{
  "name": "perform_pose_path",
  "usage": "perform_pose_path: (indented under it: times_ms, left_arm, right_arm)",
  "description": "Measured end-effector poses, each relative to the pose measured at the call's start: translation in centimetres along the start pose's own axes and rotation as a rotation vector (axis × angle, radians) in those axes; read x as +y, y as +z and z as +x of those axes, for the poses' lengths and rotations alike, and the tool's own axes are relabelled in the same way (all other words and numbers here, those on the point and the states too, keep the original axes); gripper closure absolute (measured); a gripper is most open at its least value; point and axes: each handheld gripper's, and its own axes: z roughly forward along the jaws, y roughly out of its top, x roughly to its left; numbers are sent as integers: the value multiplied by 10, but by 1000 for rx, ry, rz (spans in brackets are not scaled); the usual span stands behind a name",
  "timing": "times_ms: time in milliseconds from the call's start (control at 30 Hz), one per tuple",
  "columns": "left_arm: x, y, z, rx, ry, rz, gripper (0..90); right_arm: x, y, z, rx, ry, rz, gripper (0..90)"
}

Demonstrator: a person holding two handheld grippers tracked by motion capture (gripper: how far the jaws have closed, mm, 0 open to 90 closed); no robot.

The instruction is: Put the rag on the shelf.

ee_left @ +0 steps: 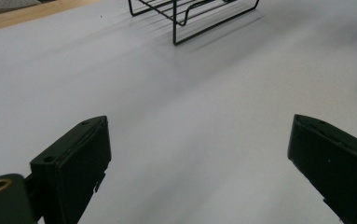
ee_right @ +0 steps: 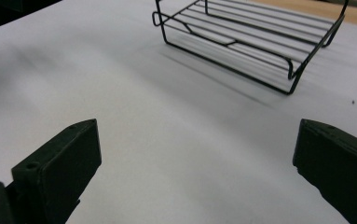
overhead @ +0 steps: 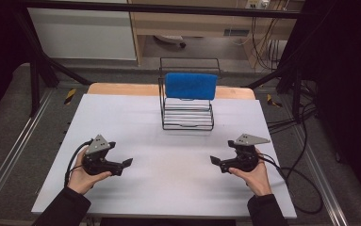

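At the lower left of the high view, the left gripper (overhead: 127,163) rests low over the white table (overhead: 121,122), jaws spread and empty. Up at center frame stands the wire rack (overhead: 187,117) with a blue sponge (overhead: 190,85) propped across its back, long axis running side to side. At lower right, the right gripper (overhead: 214,160) is likewise released. The sponge lies about midway between them, neither clearly nearer.

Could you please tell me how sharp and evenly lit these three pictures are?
High view: dim, dark edges, white table softly lit. Left gripper view: near jaws soft, wire rack casts a faint shadow. Right gripper view: the rack crisp, its shadow blurred on the tabletop.
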Motion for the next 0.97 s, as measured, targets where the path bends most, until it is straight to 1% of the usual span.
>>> perform_pose_path:
  times_ms: [100,233,267,400,500,567,667,833,967]
  left_arm:
    - [-11,-1,1,-4,10,18,62]
    - [-23,-3,4,-2,2,31,63]
    - [-25,-3,5,-2,0,34,62]
    - [-31,-5,8,-4,-7,29,62]
    - [-35,-6,10,-4,-13,26,63]
    - [-37,-6,11,-9,-15,27,62]
    - [-38,-7,12,-7,-24,22,62]
    - [-42,-10,14,-4,-36,17,62]
    - [-44,-10,15,-1,-42,22,63]
  right_arm:
    - [-10,-2,-2,4,17,8,11]
    - [-22,-5,-6,8,28,16,8]
    - [-25,-6,-7,6,37,23,8]
    - [-38,-9,-12,-1,42,34,8]
    - [-46,-13,-16,-7,60,33,8]
    - [-50,-15,-17,-6,59,33,8]
    - [-55,-19,-18,2,68,32,8]
    - [-59,-21,-20,-6,76,33,8]
    - [-59,-20,-20,-2,69,39,8]
